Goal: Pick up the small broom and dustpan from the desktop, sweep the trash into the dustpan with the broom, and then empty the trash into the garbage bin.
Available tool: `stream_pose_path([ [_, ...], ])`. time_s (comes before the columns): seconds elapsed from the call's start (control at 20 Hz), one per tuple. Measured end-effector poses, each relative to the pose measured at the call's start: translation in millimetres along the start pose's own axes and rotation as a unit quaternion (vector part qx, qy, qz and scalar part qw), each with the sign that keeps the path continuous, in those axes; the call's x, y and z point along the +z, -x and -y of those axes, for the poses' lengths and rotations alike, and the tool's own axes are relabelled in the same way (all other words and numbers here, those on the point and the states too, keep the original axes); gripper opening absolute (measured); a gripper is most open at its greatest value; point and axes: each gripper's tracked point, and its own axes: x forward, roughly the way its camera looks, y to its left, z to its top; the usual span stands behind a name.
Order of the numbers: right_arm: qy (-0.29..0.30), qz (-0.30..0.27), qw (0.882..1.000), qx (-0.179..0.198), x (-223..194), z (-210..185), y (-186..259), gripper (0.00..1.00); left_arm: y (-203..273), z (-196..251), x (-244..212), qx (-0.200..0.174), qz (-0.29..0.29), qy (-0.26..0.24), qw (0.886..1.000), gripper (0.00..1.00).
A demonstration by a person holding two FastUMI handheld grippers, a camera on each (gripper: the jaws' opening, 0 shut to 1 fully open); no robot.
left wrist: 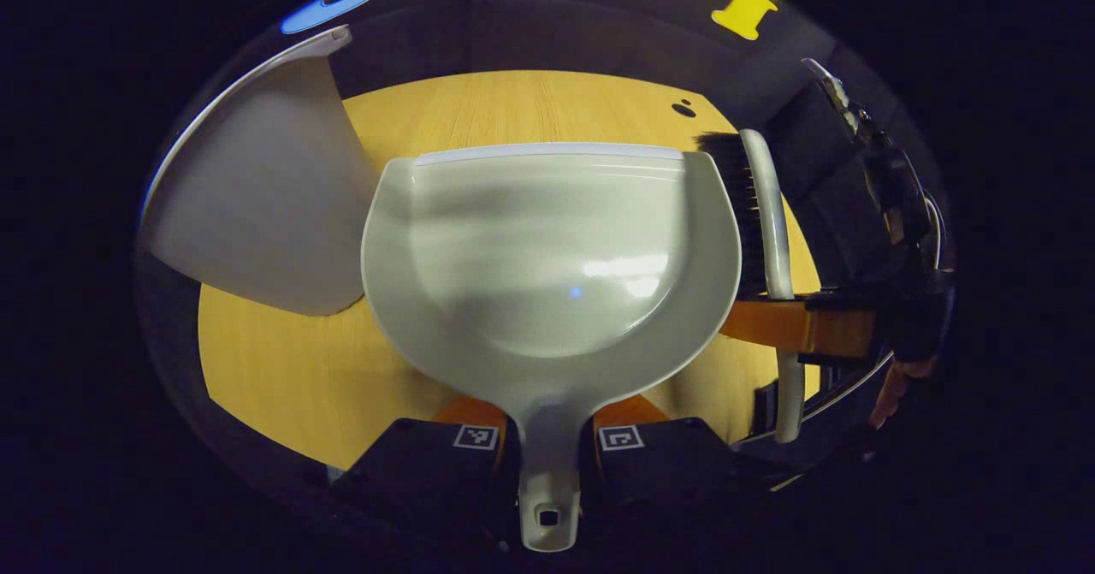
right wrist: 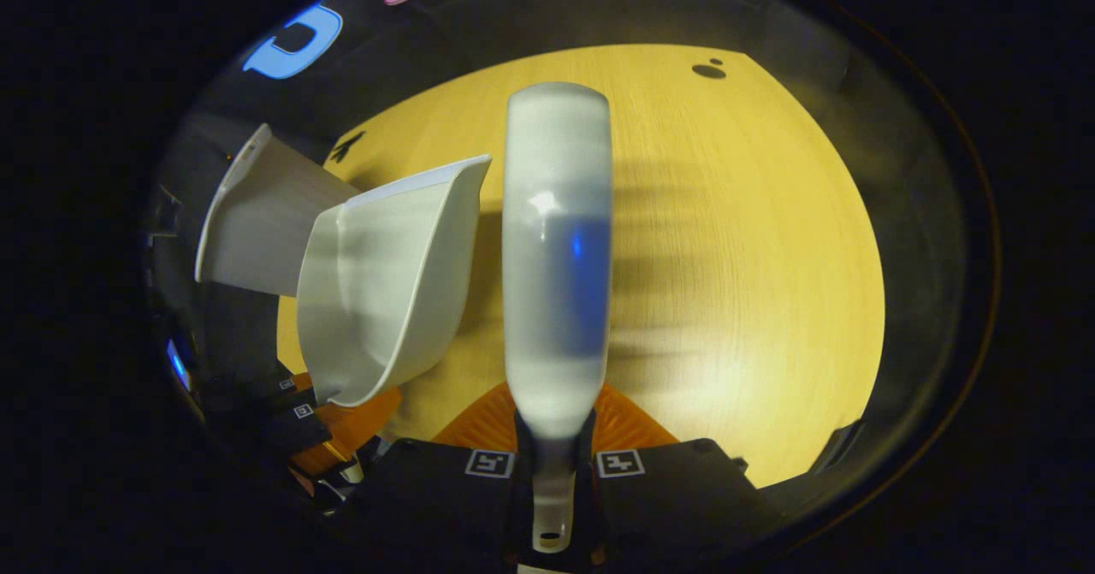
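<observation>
At far left the garbage bin (left wrist: 257, 206) stands, a matte grey flared tub, just beside the dustpan (left wrist: 547, 249). The left gripper (left wrist: 547, 450) is clamped on the dustpan's narrow handle, keeping the glossy, scoop-shaped pan above the wood-grain surface (left wrist: 530, 103), likely for tipping. Right of it, the right gripper (right wrist: 554, 463) pinches the broom (right wrist: 556, 249) by its smooth handle, dark bristles beside the pan.
</observation>
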Motion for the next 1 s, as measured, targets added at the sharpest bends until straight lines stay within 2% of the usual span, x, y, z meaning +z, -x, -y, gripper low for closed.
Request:
stream_pose_path([
  [0.1,-0.007,-0.021,1.0,-0.019,-8,5,-18,0.2,2,3,1,0.013,-0.024,-0.004,1.0,0.27],
  [0.35,-0.011,-0.063,0.996,-0.064,-26,22,-41,0.2,15,7,7,-0.007,-0.066,0.033,0.997,0.27],
  [0.5,-0.013,-0.089,0.993,-0.08,-42,29,-51,0.2,14,6,10,0.007,-0.085,0.027,0.996,0.27],
  [0.6,-0.016,-0.089,0.993,-0.079,-42,25,-53,0.18,17,2,10,0.027,-0.092,0.011,0.995,0.27],
  [0.65,-0.013,-0.096,0.992,-0.082,-43,25,-53,0.22,15,3,12,0.029,-0.088,0.007,0.996,0.28],
  [1.0,-0.001,-0.1,0.991,-0.085,-39,27,-42,0.29,13,5,11,0.014,-0.094,-0.016,0.995,0.31],
])
